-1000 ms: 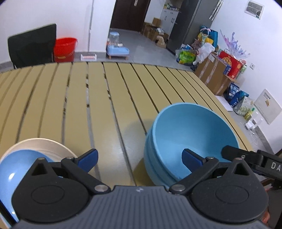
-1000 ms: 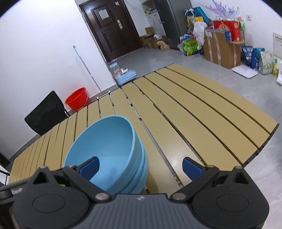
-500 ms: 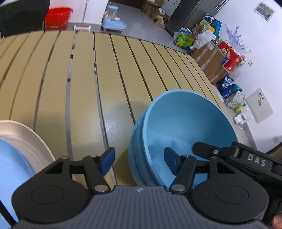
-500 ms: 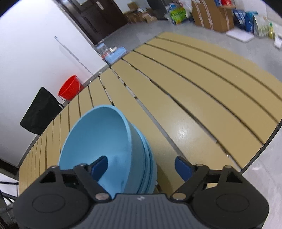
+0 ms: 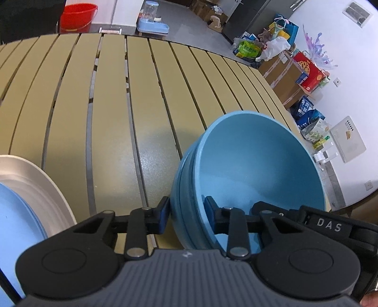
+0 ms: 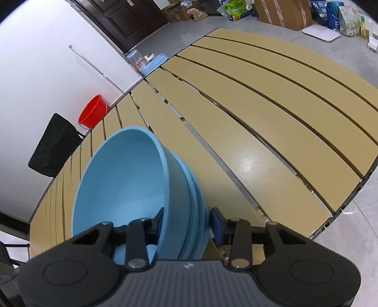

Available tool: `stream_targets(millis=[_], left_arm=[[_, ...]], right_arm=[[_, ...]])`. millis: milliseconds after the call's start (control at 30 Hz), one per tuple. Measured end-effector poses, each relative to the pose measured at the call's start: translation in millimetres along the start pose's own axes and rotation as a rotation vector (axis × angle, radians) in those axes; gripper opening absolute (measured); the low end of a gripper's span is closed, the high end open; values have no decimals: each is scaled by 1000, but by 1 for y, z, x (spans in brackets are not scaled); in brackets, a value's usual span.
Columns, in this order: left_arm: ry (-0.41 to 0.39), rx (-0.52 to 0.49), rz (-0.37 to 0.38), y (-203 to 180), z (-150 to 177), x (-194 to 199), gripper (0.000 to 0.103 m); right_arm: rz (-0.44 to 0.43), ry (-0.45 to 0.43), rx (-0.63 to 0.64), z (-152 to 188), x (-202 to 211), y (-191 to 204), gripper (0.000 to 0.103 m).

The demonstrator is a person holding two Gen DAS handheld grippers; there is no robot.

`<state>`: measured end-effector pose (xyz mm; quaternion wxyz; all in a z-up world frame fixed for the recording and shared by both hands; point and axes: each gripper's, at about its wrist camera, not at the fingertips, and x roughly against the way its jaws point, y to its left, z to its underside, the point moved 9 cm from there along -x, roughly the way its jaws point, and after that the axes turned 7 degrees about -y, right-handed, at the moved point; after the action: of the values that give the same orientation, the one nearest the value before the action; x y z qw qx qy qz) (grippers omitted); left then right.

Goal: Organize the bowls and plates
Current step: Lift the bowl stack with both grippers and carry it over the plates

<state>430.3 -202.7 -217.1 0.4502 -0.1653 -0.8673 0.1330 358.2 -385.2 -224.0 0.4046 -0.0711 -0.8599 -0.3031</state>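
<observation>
Left gripper (image 5: pixel 186 217) narrowed onto the near wall of a stack of blue bowls (image 5: pixel 255 165): one blue pad outside the stack, the other inside the top bowl, rims pinched between. Stack tilted, mouth turned toward this camera's right. Just right of the inner pad, inside the same bowl, the black finger of the right gripper (image 5: pixel 267 210), marked "DAS" on its body. Down at far left of the left gripper, a cream plate (image 5: pixel 45 179) with a light blue plate (image 5: pixel 14 212) lying on it, both well apart from the bowls. Ahead, a slatted tan table (image 5: pixel 113 99); beyond its far edge, a red bucket (image 5: pixel 76 14) and a blue pet feeder (image 5: pixel 153 23) on the grey floor, cardboard boxes (image 5: pixel 283 75) off to the right.

Right gripper (image 6: pixel 186 222) likewise closed down on the stack of blue bowls (image 6: pixel 127 179), left pad inside, right pad against the outer wall, nested rims showing between. Past the bowls to the left, a black chair (image 6: pixel 54 146) and the red bucket (image 6: pixel 92 113) beside a white wall. Forward and right, the slatted tan table (image 6: pixel 271 113).
</observation>
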Motion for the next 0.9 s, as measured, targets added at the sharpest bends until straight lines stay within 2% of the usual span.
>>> stream_targets(millis=[400, 900], left_arm=[[-33, -6, -12, -5, -2, 24, 32], [-100, 4, -10, 0, 4, 84, 32]], right_arm=[[-10, -4, 16, 4, 15, 11, 33], [-61, -49, 33, 15, 66, 35, 33]])
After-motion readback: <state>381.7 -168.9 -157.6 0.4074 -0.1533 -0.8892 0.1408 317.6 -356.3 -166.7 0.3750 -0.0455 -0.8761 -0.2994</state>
